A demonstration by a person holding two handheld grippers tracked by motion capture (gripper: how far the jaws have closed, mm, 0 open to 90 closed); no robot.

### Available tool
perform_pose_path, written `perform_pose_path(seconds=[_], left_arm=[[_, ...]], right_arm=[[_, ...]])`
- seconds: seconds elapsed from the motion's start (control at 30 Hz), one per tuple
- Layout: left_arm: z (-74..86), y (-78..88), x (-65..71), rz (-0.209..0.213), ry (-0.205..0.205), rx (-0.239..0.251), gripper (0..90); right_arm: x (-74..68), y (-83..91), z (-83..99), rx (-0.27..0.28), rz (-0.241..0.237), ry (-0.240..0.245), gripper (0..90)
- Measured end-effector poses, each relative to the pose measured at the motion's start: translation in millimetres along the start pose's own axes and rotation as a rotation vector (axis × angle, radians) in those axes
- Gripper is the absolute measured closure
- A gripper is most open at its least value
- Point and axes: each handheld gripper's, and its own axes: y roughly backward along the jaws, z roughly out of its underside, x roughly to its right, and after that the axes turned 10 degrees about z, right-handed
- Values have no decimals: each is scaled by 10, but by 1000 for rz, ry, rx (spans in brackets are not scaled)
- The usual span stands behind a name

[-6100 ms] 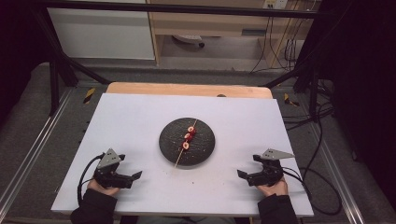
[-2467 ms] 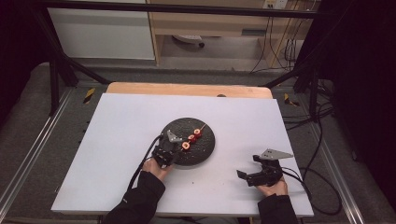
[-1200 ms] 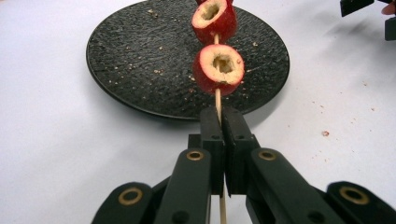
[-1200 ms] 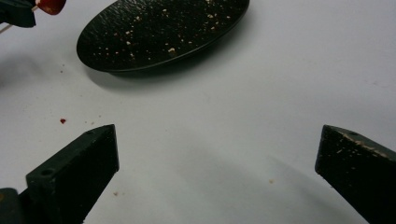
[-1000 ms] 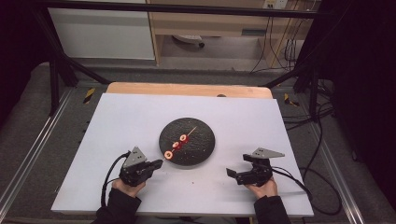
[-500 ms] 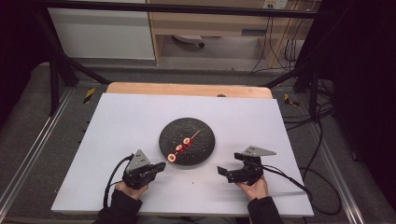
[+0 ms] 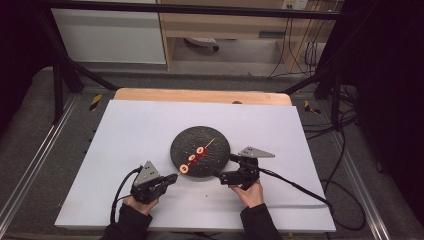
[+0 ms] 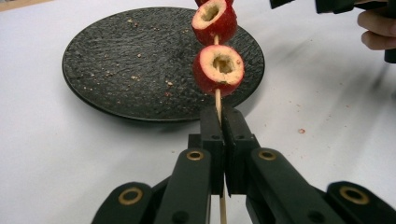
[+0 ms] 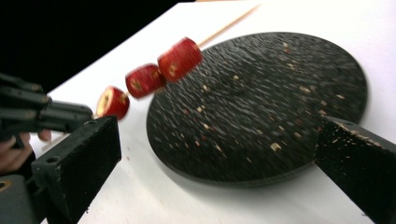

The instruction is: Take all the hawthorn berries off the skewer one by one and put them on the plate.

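The left gripper (image 7: pixel 172 177), black with a grey three-cornered plate on top, sits near the front edge of the white desk (image 7: pixel 125 130), a bit left of the middle. Its jaws are squeezed tight on the bare end of a thin wooden skewer (image 8: pixel 217 100). From the left gripper view, the stick runs right between the two black pads (image 8: pixel 211 140) and comes out below them. The skewer points up and away to the right, lifted over the front left part of a round, dark, rough plate (image 7: pixel 215 150) in the middle of the desk. Three red fruit pieces (image 7: pixel 192 158) with pale cut middles are stuck on the stick in a row. The one closest to the left gripper hangs just past the plate's front left rim, and the other two hang above the plate. The sharp bare tip of the stick reaches over the middle of the plate. The right gripper (image 7: pixel 216 176) is at the front right rim of the plate, pointing left. Its two black jaws stand wide apart with nothing in them, and in the right gripper view the front of the plate shows between them.
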Motion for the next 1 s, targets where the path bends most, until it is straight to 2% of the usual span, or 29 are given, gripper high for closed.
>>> perform_pose_path(seconds=[0.23, 0.33, 0.5, 0.63, 0.8, 0.83, 0.93, 0.97, 1.0], left_arm=[[0, -21, 29, 0, -14, -2, 882], [3, -36, 56, 2, -26, -8, 882], [1, -57, 100, 9, -39, -9, 882], [-1, -71, 128, 16, -46, -11, 882], [1, -82, 147, 17, -51, -9, 882], [1, -82, 148, 18, -53, -11, 882], [2, -82, 153, 16, -56, -8, 882], [1, -81, 153, 16, -56, -7, 882], [2, -81, 155, 15, -57, -6, 882]], right_arm=[[-98, -157, -59, -8, -19, -44, 61], [-98, -170, -97, 8, -29, -90, 101], [-71, -191, -126, 17, -27, -118, 174], [-63, -239, -114, 12, -32, -155, 290], [-64, -266, -100, 2, -36, -187, 375], [-66, -267, -100, 4, -37, -197, 431], [-59, -272, -107, -4, -47, -216, 510], [-59, -272, -107, -4, -47, -216, 510], [-56, -277, -113, -16, -61, -235, 568]])
